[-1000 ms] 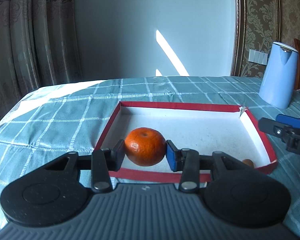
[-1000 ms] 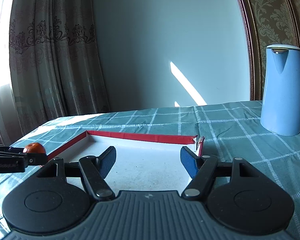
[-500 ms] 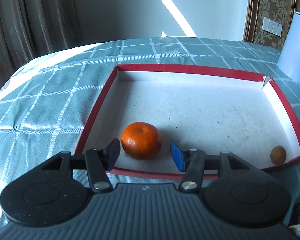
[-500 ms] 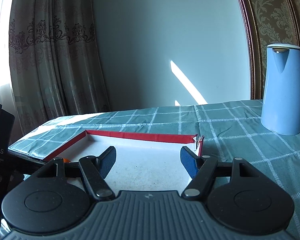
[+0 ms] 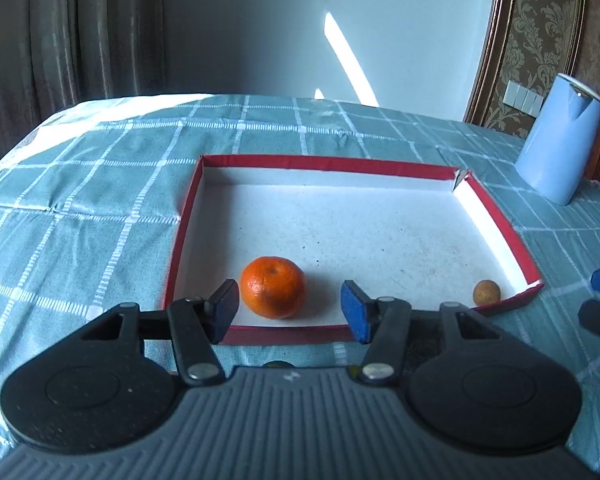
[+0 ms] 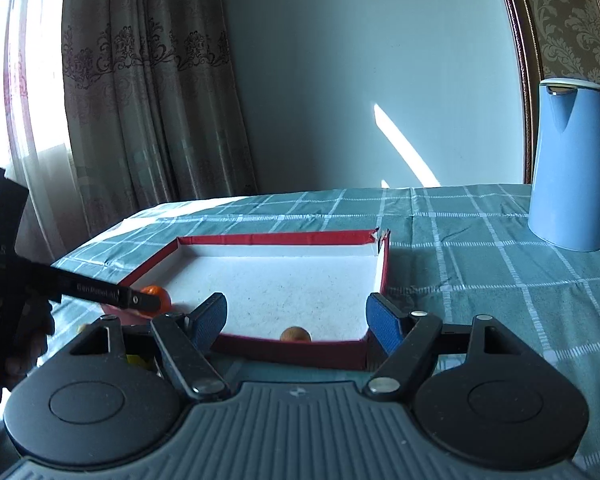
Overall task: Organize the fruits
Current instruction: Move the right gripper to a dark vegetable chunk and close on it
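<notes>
The mandarin (image 5: pixel 273 287) now sits on the white floor of the red-rimmed tray (image 5: pixel 328 164), near its front left corner, released a second ago by the left gripper (image 5: pixel 290 312), whose jaws stand apart and clear of it. A small brown fruit (image 5: pixel 486 292) lies in the front right corner. The right gripper (image 6: pixel 296 320) is opening, nothing between its pads, so that placement looks finished.

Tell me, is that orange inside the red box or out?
Inside. The orange sits on the white floor of the red box, near its front wall, touching nothing else.
</notes>
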A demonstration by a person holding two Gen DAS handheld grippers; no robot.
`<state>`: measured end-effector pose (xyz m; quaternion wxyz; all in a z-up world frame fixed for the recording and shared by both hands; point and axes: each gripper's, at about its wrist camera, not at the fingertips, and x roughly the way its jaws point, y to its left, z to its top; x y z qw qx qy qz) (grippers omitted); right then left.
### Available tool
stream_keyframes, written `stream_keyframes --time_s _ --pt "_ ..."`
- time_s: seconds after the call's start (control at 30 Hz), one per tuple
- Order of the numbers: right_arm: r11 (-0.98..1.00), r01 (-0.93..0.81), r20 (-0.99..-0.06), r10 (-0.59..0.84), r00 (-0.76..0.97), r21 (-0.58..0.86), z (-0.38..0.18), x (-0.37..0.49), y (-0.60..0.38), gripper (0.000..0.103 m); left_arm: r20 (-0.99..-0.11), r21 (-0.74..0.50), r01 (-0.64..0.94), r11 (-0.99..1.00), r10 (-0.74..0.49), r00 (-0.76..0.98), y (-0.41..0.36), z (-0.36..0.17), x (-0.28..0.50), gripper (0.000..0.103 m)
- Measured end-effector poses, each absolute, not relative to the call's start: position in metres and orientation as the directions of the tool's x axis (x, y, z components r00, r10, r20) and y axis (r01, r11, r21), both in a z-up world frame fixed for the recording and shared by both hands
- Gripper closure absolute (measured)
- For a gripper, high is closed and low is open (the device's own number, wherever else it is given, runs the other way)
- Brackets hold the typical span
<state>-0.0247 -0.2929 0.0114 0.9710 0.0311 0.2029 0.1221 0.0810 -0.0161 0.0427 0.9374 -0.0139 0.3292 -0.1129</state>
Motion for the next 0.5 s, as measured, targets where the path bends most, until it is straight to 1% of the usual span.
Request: stream_keyframes --time_s 0.03,0.1,0.17,0.2,0.27,0.37,0.43,0.5 --pt "0.969 -0.23 -0.406 0.247 0.88 0.091 0.005 -0.033 -0.294 0.027 -0.591 -0.1 0.205 0.974 -0.224 0.775 -0.014 0.048 0.073 0.048" --pt "0.97 -0.236 -0.445 0.233 0.865 0.049 -0.003 -0.043 -0.291 0.027 -0.554 -0.1 0.203 0.974 -0.224 0.802 -0.009 0.055 0.057 0.038" --pt "0.964 -0.266 -0.47 0.242 0.849 0.016 -0.008 -0.049 -0.287 0.027 -0.527 -0.101 0.212 0.972 -0.233 0.818 -0.004 0.058 0.037 0.033" --pt "0.962 -0.273 -0.481 0.234 0.845 -0.011 -0.01 -0.05 -0.284 0.027 -0.52 -0.097 0.218 0.971 -0.236 0.821 -0.001 0.058 0.03 0.033" --pt "0.954 -0.292 -0.496 0.224 0.839 -0.063 -0.013 -0.052 -0.277 0.035 -0.509 -0.085 0.228 0.97 -0.239 0.827 0.006 0.054 0.01 0.033" --pt "0.941 -0.323 -0.515 0.227 0.826 -0.104 -0.017 -0.048 -0.266 0.037 -0.519 -0.083 0.243 0.967 -0.25 0.818 0.017 0.043 -0.009 0.033" --pt "0.934 -0.339 -0.512 0.24 0.825 -0.109 -0.016 -0.045 -0.263 0.04 -0.522 -0.068 0.241 0.968 -0.24 0.819 0.022 0.036 -0.022 0.033" --pt "0.936 -0.337 -0.518 0.24 0.821 -0.101 -0.014 -0.042 -0.262 0.04 -0.523 -0.055 0.242 0.969 -0.234 0.819 0.028 0.029 -0.031 0.031"
